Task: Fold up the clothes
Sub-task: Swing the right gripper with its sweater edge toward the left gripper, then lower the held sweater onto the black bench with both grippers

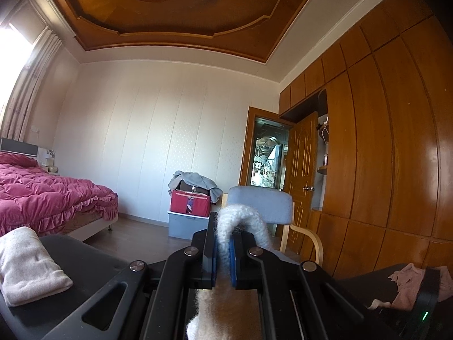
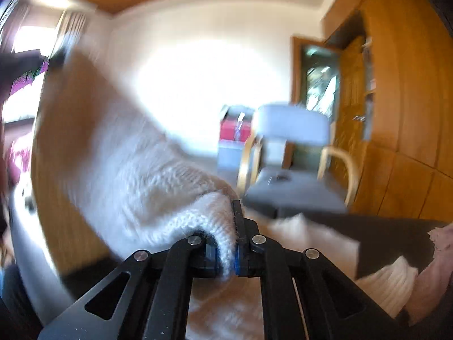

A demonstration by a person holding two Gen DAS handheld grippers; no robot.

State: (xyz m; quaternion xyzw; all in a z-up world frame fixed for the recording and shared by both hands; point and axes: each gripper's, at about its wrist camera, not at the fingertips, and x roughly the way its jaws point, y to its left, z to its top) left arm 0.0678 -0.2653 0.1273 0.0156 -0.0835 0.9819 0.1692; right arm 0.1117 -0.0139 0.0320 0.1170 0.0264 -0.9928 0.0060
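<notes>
A cream knitted sweater [image 2: 136,170] is held up off the dark table by both grippers. In the left wrist view my left gripper [image 1: 223,250] is shut on a fold of the sweater [image 1: 240,221], which bulges up over the fingers and hangs below them. The right wrist view is blurred by motion; there my right gripper [image 2: 228,257] is shut on another edge of the knit, and the cloth stretches up and to the left. More of the sweater lies on the table [image 2: 396,235] below.
A folded beige towel [image 1: 25,266] lies on the table's left part. A pink garment [image 1: 410,286] is crumpled at the right edge. Beyond the table stand a grey chair [image 1: 260,206], a red bag on a grey box [image 1: 189,206], a pink bed [image 1: 51,198] and wooden wardrobes [image 1: 382,155].
</notes>
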